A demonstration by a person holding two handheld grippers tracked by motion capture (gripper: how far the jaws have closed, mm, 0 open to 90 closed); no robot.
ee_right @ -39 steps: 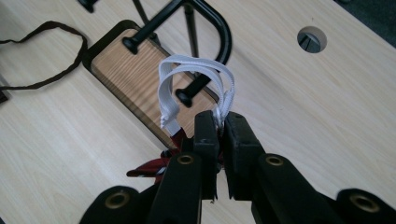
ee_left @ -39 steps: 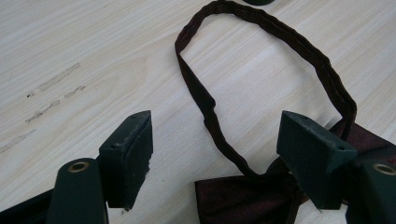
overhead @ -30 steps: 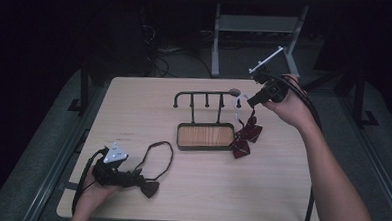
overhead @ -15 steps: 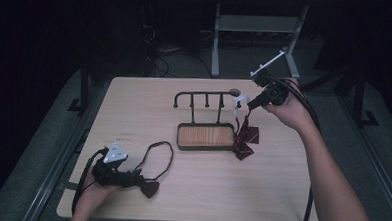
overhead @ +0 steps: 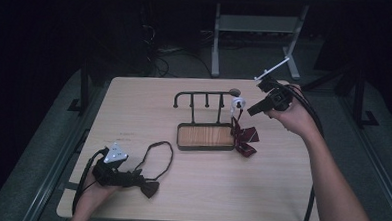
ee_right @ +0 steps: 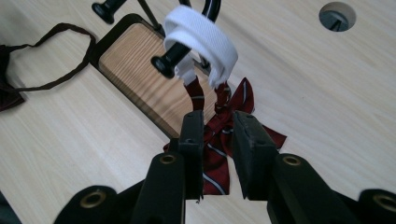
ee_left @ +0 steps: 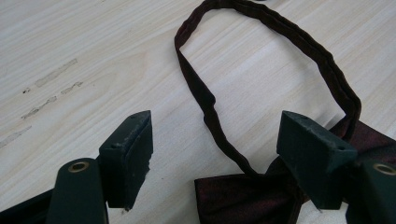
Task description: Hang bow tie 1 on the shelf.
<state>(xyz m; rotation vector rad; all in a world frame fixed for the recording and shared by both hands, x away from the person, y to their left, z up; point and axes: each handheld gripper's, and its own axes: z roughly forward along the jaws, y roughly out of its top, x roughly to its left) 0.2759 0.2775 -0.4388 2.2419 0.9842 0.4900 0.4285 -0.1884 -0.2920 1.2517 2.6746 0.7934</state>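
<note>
A red striped bow tie (overhead: 244,137) hangs by its white band (overhead: 238,103) from the right end peg of a black rack (overhead: 204,98). The same white band (ee_right: 201,35) is looped over the peg (ee_right: 168,63). My right gripper (ee_right: 218,126) sits just short of it; its jaws have just been opening and stand a little apart, pressing on nothing, with the striped tie (ee_right: 243,98) behind the gap. At the front left, my left gripper (ee_left: 217,140) lies wide open around a dark maroon bow tie (ee_left: 243,200) and its strap loop (ee_left: 299,42).
The rack stands on a wood-lined base (overhead: 205,136) at the table's middle. A round cable hole (ee_right: 337,16) lies behind the rack's right end. The right gripper (overhead: 249,112) hovers over the right side of the table (overhead: 280,194); the left gripper (overhead: 136,180) rests near the front edge.
The right gripper's jaws have parted and let go of the white band, which stays looped on the rack's end peg. The left gripper and the maroon tie have not moved.
</note>
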